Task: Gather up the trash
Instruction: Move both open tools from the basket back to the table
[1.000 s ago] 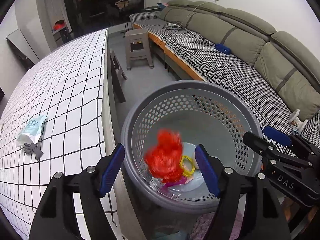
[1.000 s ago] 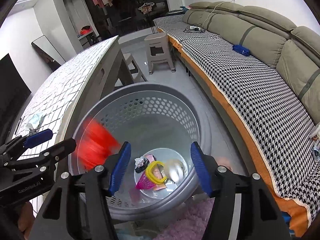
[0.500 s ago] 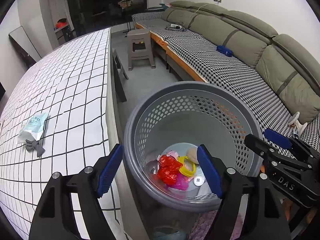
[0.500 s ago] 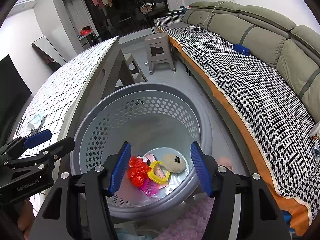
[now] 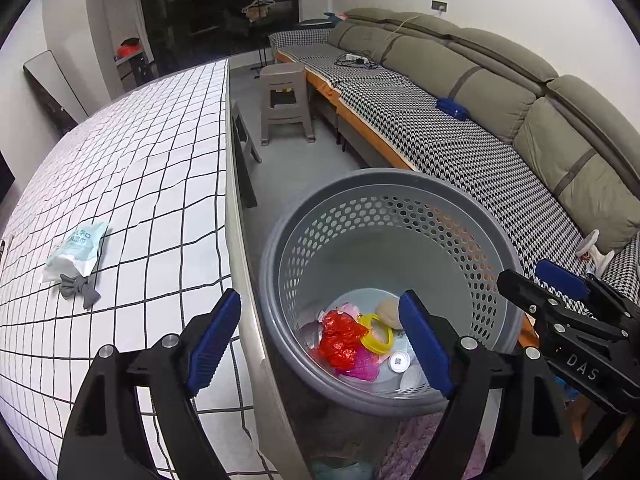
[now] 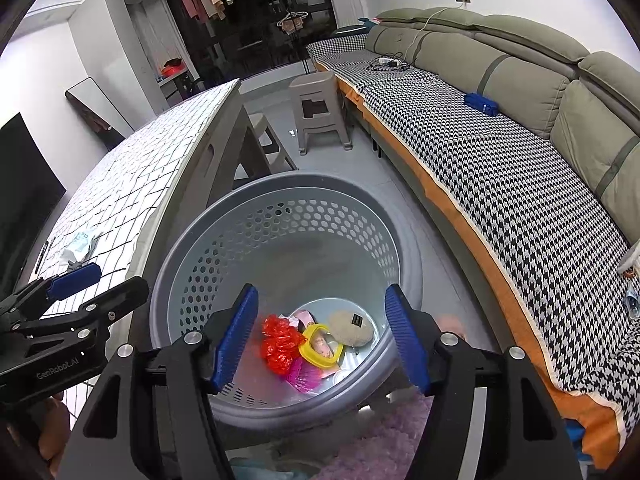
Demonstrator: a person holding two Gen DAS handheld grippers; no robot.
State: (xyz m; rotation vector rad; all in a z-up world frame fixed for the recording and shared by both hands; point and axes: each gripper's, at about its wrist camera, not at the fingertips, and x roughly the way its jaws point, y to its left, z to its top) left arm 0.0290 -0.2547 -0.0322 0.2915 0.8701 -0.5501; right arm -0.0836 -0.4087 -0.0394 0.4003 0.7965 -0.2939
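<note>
A grey perforated basket (image 5: 280, 240) (image 6: 408, 264) stands on the floor beside the table. At its bottom lie a red crumpled wrapper (image 5: 340, 338) (image 6: 280, 342), a yellow ring (image 5: 378, 334), pink scraps and a beige pad (image 6: 352, 328). My left gripper (image 5: 320, 340) hovers over the basket's near rim, its jaws opening with nothing between them. My right gripper (image 6: 320, 342) hangs above the basket too, jaws opening and empty. On the checked tablecloth lie a pale blue packet (image 5: 76, 254) (image 6: 80, 240) and a small grey scrap (image 5: 78, 290).
The table edge (image 5: 236, 240) runs just left of the basket. A long sofa (image 5: 480, 152) with a houndstooth cover fills the right side. A grey plastic stool (image 5: 284, 104) stands on the floor beyond. A purple rug (image 6: 380, 452) lies under the basket.
The red wrapper was in the air over the basket a second ago; it has dropped and now rests at the bottom. The left jaws stand a little wider.
</note>
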